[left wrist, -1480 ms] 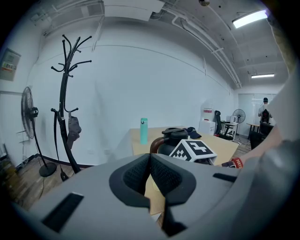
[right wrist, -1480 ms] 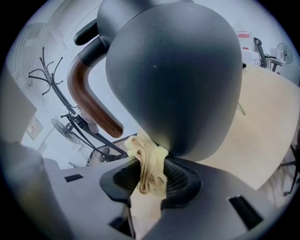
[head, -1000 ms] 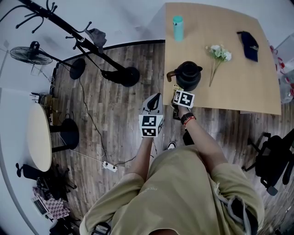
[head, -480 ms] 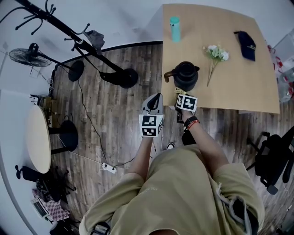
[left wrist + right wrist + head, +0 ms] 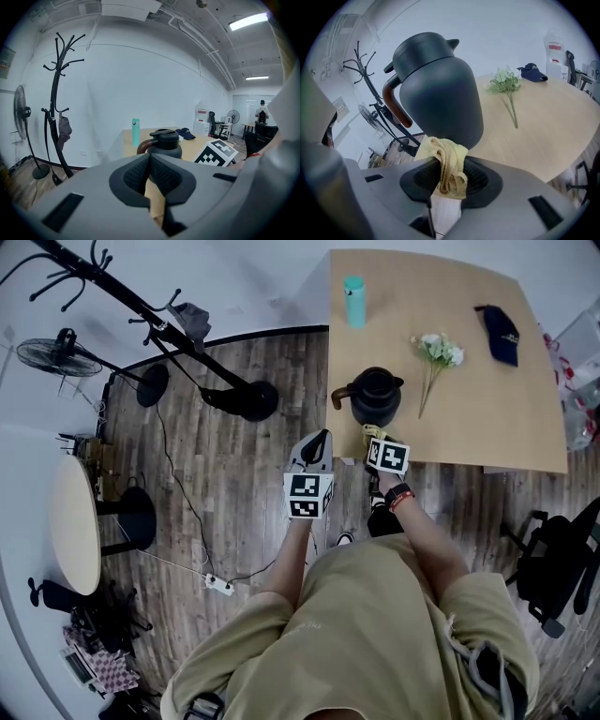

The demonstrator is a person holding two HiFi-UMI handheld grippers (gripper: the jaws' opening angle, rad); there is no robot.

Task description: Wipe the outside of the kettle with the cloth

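A dark kettle (image 5: pixel 375 396) with a brown handle stands near the front left corner of the wooden table (image 5: pixel 487 399). My right gripper (image 5: pixel 377 440) is shut on a yellow cloth (image 5: pixel 447 165), which bunches between its jaws just below the kettle (image 5: pixel 438 93). The cloth (image 5: pixel 371 432) lies close against the kettle's near side; touching or not, I cannot tell. My left gripper (image 5: pixel 317 444) hovers over the floor left of the table, shut with nothing in it. From the left gripper view the kettle (image 5: pixel 164 143) shows ahead.
On the table are a teal bottle (image 5: pixel 354 288), a sprig of white flowers (image 5: pixel 433 354) and a dark cap (image 5: pixel 502 332). A coat stand (image 5: pixel 187 343) leans over the floor at left, with a fan (image 5: pixel 66 357) and a round table (image 5: pixel 75 521) beyond.
My right gripper with the cloth has shifted rightward and nearer to me along the kettle's near side. The left gripper has stayed put.
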